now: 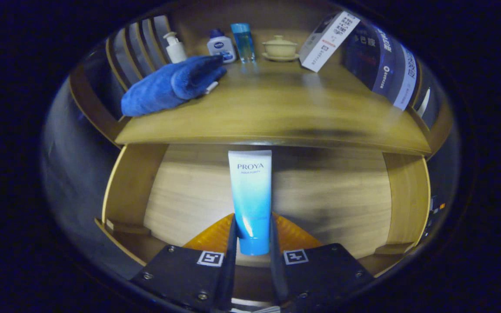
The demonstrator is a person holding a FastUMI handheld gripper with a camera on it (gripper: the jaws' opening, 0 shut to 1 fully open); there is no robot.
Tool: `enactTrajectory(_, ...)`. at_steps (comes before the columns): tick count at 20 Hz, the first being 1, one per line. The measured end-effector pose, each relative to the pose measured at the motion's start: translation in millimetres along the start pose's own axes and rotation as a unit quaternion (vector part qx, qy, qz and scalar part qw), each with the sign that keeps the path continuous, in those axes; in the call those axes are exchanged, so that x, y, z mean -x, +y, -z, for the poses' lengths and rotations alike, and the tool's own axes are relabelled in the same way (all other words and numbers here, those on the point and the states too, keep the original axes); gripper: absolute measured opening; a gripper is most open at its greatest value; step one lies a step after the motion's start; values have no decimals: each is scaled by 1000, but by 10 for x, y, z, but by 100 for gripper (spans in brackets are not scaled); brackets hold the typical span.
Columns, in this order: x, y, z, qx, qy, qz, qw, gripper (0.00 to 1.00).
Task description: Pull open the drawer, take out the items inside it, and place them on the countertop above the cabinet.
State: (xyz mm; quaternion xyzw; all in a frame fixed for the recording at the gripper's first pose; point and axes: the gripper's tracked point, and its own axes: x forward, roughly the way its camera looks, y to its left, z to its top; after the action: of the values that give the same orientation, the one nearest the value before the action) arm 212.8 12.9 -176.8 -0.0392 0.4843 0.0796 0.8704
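The hand-held gripper (252, 234) is clenched on the blue tube (251, 195), both fingers pressing its lower end, over the open drawer (189, 191), below the table (276, 113).

The gripper (252, 237) sits at the bottom centre of the frame, pointing forward. Its two fingers (232, 243) run nearly parallel and close together, each pressing a side of the tube (250, 195) near its lower end, so the tube stands upright between them. A square marker shows on each finger block at the lower edge
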Motion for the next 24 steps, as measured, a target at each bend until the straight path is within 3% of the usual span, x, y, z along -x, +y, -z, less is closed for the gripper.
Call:
enactTrajectory(8,414,290,18,10,-110,-52,992,35)
enactTrajectory(13,708,337,-352,-2,-218,-59,974,36)
enactTrajectory(19,752,212,-1077,-35,-312,-26,949,35)
enactTrajectory(24,211,-149,-1412,-66,-286,39,955,35)
